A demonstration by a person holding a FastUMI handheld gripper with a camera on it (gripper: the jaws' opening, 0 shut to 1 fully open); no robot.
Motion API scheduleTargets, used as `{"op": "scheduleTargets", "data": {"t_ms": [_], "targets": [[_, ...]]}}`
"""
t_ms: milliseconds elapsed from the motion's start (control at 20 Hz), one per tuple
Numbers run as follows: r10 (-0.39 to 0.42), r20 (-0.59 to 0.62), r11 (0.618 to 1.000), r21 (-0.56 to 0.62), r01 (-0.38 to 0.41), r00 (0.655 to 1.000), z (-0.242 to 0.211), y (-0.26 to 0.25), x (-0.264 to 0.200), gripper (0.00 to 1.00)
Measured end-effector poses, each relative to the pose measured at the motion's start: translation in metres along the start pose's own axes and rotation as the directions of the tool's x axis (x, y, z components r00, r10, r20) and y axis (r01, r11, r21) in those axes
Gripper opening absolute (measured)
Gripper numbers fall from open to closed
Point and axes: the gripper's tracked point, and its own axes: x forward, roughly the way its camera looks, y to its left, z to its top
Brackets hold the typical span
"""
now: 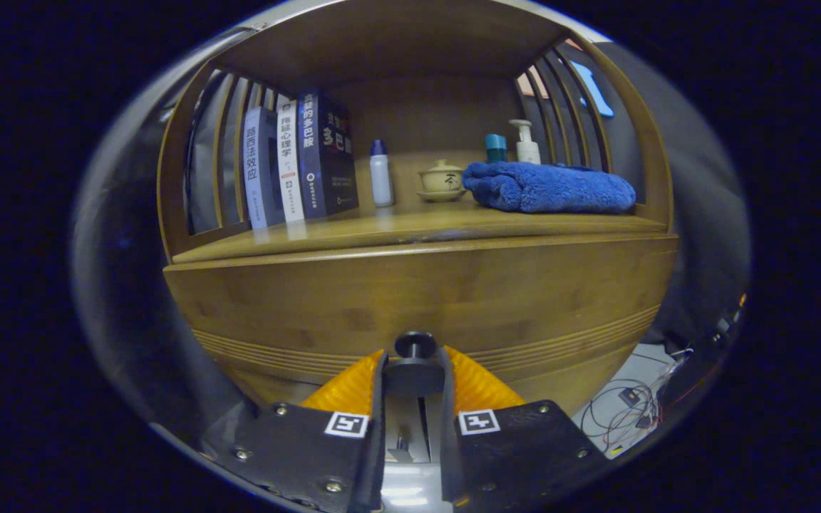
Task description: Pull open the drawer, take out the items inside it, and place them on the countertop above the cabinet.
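Observation:
A wooden cabinet fills the view, and its drawer front (417,299) stands right ahead of the fingers. A dark round knob (415,346) juts from the drawer front. My gripper (414,370) is shut on that knob, one finger pressing each side of its stem. The drawer looks flush with the cabinet, and what lies inside it is hidden. Above the drawer runs the wooden countertop (382,228).
On the countertop stand three books (296,164) at the left, a white bottle (380,174), a lidded teacup (442,178), a teal container (495,148), a pump bottle (526,142) and a folded blue towel (549,187). Slatted side walls enclose the shelf. Cables (631,406) lie on the floor at the right.

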Motion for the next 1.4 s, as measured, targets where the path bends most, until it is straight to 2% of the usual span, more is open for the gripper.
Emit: {"op": "scheduleTargets", "data": {"t_ms": [600, 650, 700, 750, 1200, 1400], "targets": [[0.005, -0.04, 1.0, 0.019, -0.004, 0.999, -0.031, -0.008, -0.104, 0.32], [0.008, -0.045, 1.0, 0.021, -0.007, 0.999, -0.035, -0.009, -0.102, 0.32], [0.01, -0.048, 1.0, 0.02, -0.009, 0.999, -0.036, -0.008, -0.116, 0.25], [0.018, -0.053, 1.0, 0.01, -0.017, 0.998, -0.037, -0.008, -0.122, 0.24], [0.033, -0.133, 0.999, 0.021, -0.03, 0.991, -0.067, -0.015, -0.174, 0.24], [0.047, -0.149, 0.999, 0.004, -0.047, 0.988, -0.07, -0.012, -0.176, 0.25]]}}
